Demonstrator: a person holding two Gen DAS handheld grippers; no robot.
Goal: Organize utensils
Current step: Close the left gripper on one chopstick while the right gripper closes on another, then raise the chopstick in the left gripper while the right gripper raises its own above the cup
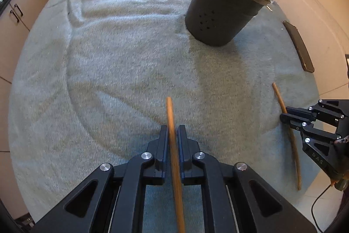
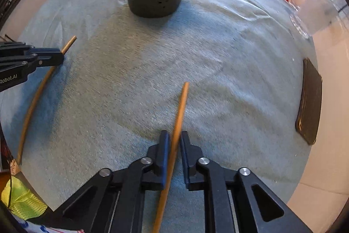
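a thin wooden utensil handle (image 1: 172, 134) is pinched by the left gripper (image 1: 173, 134) fingers and another (image 2: 177, 123) by the right gripper (image 2: 174, 141), above the towel-covered table (image 1: 109, 58), apparently awaiting carriage to the dark perforated holder (image 1: 222, 10) at one o'clock.

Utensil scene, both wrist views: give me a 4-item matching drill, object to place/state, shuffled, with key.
1. left gripper
2. black holder
3. dark flat slab
4. towel

A. lies near the table's edge
B. covers the table
C. upright, wooden sticks inside
D. shut on a wooden stick

Pairs: 1-D, 2-C, 3-A, 4-B
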